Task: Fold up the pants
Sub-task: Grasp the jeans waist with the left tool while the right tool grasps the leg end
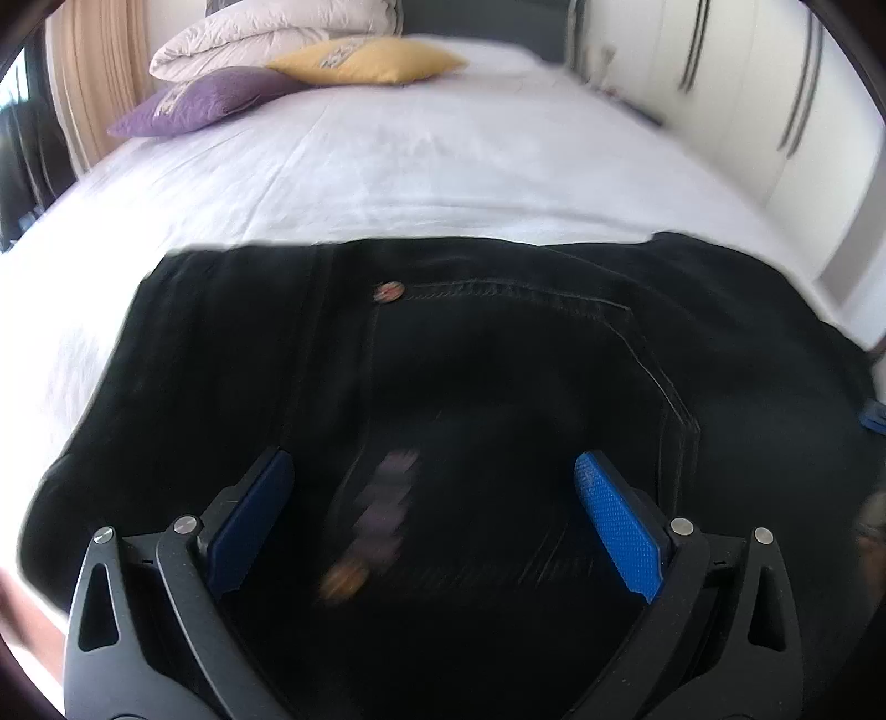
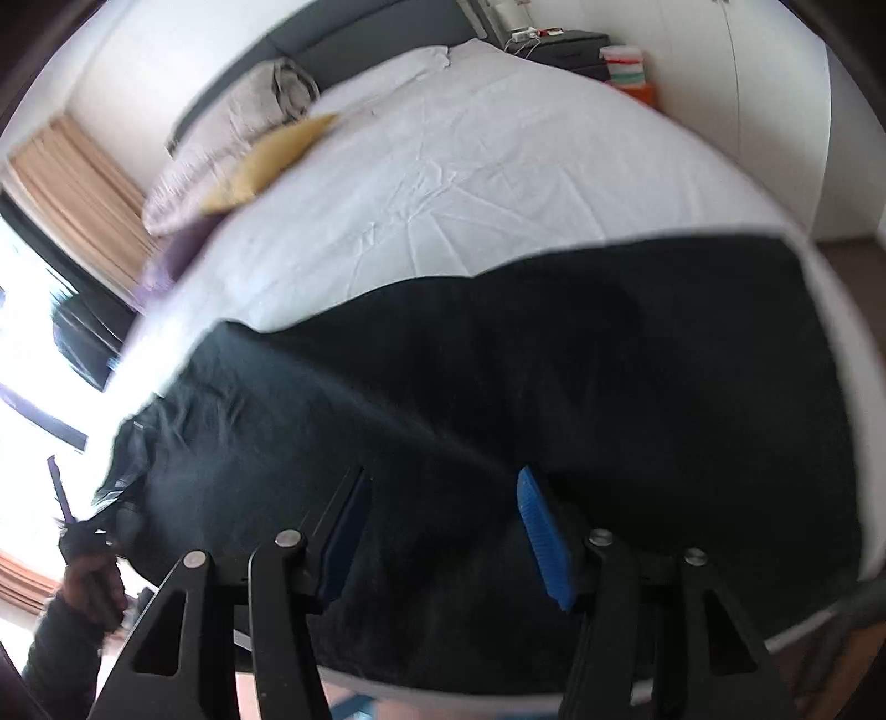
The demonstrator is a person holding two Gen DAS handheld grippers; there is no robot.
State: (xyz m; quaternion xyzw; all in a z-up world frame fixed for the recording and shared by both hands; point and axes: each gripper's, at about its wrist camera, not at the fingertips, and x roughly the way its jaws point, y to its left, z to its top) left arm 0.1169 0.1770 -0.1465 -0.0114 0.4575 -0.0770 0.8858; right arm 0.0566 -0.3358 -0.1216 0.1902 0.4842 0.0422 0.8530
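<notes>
Black jeans (image 1: 498, 354) lie spread on the white bed (image 1: 387, 166), waist end toward the left wrist view, with a rivet (image 1: 388, 291) and a pocket seam showing. My left gripper (image 1: 434, 476) hovers just above the waist area, jaws wide open and empty; a blurred zipper and button (image 1: 376, 526) lie between the fingers. In the right wrist view the jeans (image 2: 554, 376) stretch across the bed's near edge. My right gripper (image 2: 443, 498) is open and empty over the dark cloth.
A purple pillow (image 1: 205, 102), a yellow pillow (image 1: 371, 61) and a bundled white duvet (image 1: 266, 33) sit at the head of the bed. A white wardrobe (image 1: 747, 83) runs along the right side. A nightstand (image 2: 570, 47) stands beyond the bed. A window with curtains (image 2: 72, 183) is at left.
</notes>
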